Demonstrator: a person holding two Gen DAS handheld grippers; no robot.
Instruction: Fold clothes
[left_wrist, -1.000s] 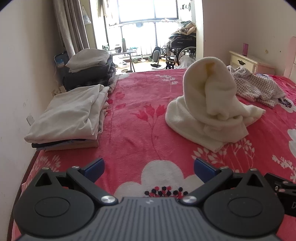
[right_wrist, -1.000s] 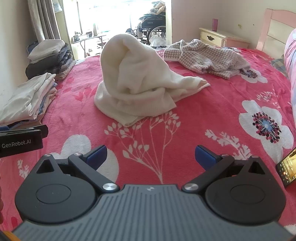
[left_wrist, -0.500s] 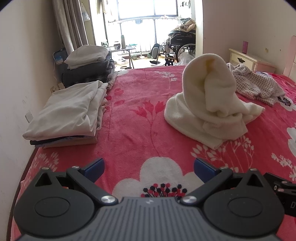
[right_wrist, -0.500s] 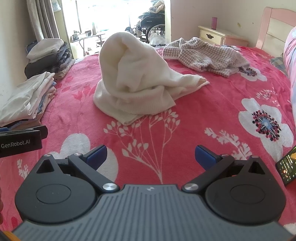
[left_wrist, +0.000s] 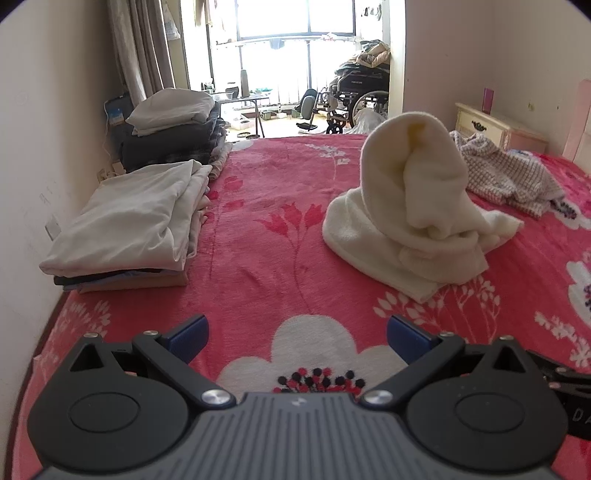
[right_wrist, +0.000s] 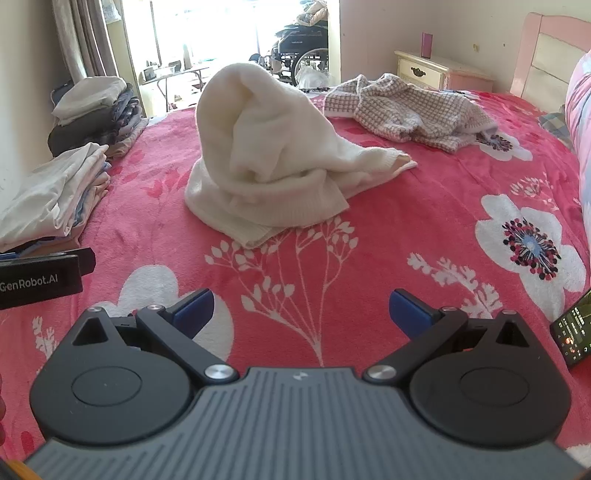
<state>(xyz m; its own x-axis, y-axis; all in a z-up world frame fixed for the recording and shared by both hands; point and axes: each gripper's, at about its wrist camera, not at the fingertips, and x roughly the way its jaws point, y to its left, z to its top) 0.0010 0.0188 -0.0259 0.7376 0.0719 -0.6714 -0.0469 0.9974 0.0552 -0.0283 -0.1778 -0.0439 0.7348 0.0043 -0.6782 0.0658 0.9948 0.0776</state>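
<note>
White lettering "GenRobot.AI" on black rectangular gripper body (right_wrist: 38, 282) at left edge of right wrist view, partial "DA" on black housing (left_wrist: 578, 415), left wrist view

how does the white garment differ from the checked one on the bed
The white garment is plain cream and heaped into a tall peak; the checked garment is patterned and sprawls low. The white one lies nearer both grippers, the checked one farther back, toward the nightstand. Both are unfolded.
</note>
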